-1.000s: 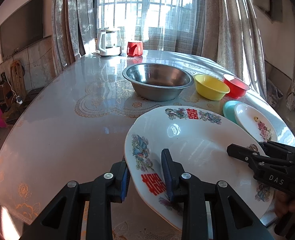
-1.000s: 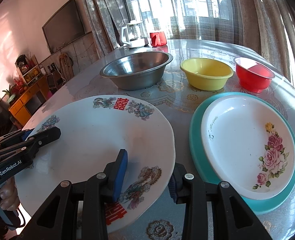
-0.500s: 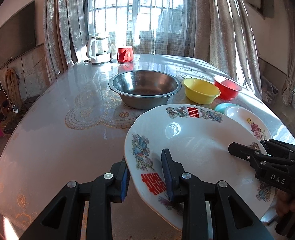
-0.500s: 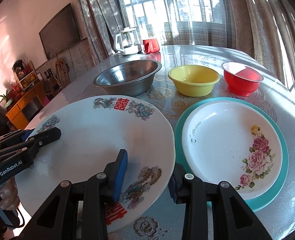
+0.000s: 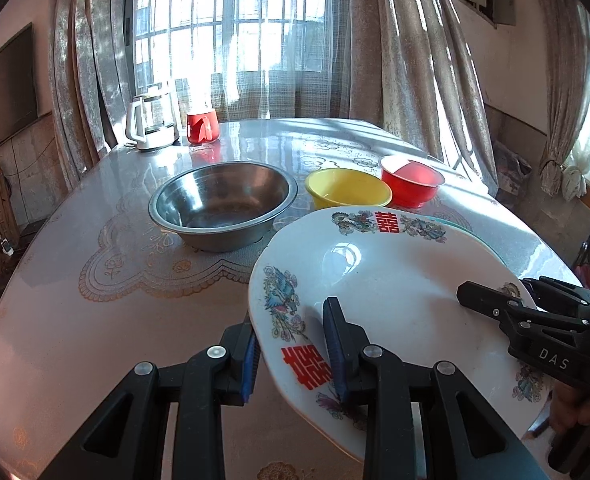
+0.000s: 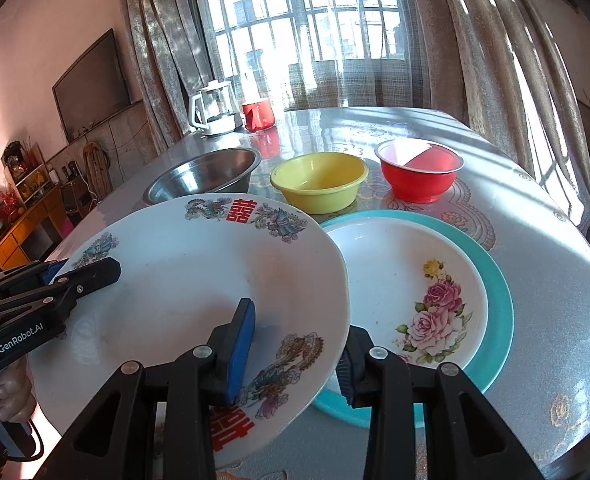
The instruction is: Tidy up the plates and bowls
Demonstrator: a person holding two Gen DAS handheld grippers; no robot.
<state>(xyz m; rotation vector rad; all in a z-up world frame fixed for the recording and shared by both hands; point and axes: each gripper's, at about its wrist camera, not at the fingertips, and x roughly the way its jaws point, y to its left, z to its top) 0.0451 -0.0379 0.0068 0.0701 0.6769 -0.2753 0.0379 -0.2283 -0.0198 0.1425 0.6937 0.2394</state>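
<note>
While the left gripper (image 5: 291, 340) pinches the near rim of the double-happiness plate (image 5: 383, 280), the plate hangs tilted above the table (image 5: 95, 320). From the right wrist, the right gripper (image 6: 295, 350) clamps the opposite rim, its edge overlapping the rose plate (image 6: 407, 292) stacked on the teal plate (image 6: 499, 304); judged mid-carry, next it needs centring and level lowering onto that stack.

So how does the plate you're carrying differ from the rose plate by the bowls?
The double-happiness plate is lifted and tilted, clamped at its rim by the left gripper and the right gripper; the rose plate lies flat, nested in a teal plate. The carried plate has red characters with dragon and phoenix motifs around the rim; the rose plate has pink roses on one side. Both are white, round and shallow.
</note>
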